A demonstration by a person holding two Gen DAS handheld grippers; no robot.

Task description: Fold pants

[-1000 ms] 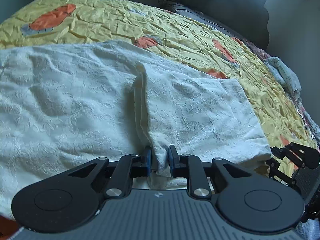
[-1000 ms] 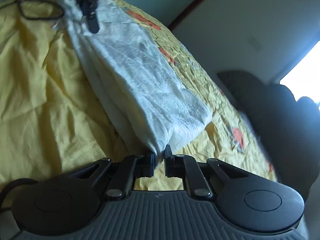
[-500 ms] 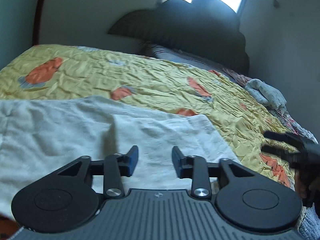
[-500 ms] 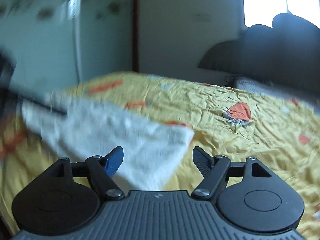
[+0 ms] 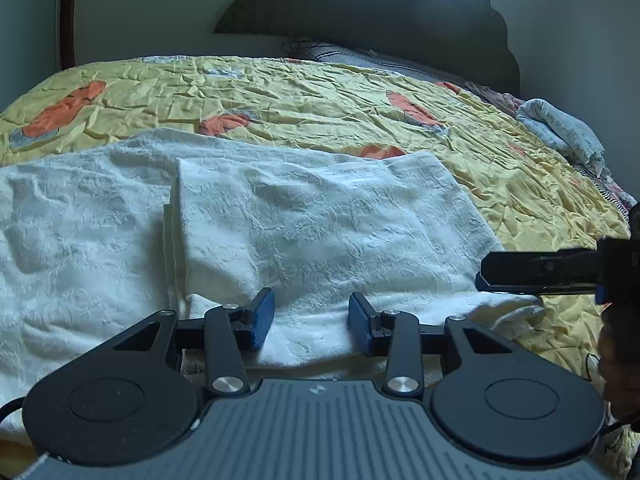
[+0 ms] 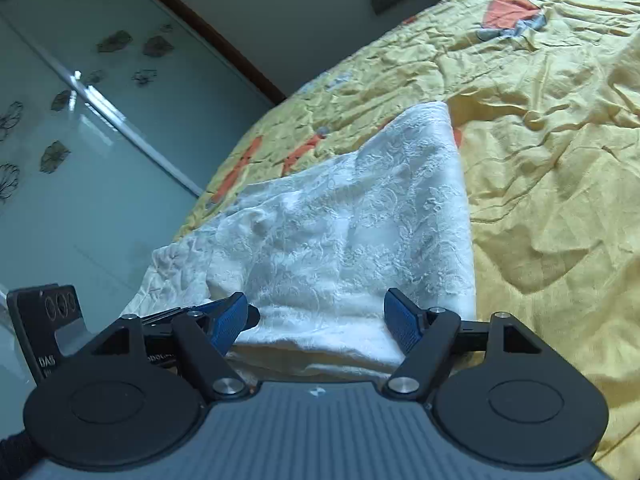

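Two grippers hover with jaws spread over the white pants (image 5: 280,216) we are folding on a bed. At far left, we see the unfolded part of the garment spread flat across the yellow bedspread (image 5: 320,96) with its orange patches. Moving right, one section lies doubled over the rest, its folded edge running up from the left gripper (image 5: 311,322), whose blue pads (image 5: 262,319) stand apart with only cloth below them, nothing pinched. Farther right, the right gripper (image 5: 520,274) reaches in from the side by the pants' near corner; from its own camera we see it (image 6: 318,320) spread wide, holding nothing, above the same folded end. A dark headboard (image 5: 380,16) rises behind, and a bundled pale cloth (image 5: 560,128) lies at the bed's right edge.
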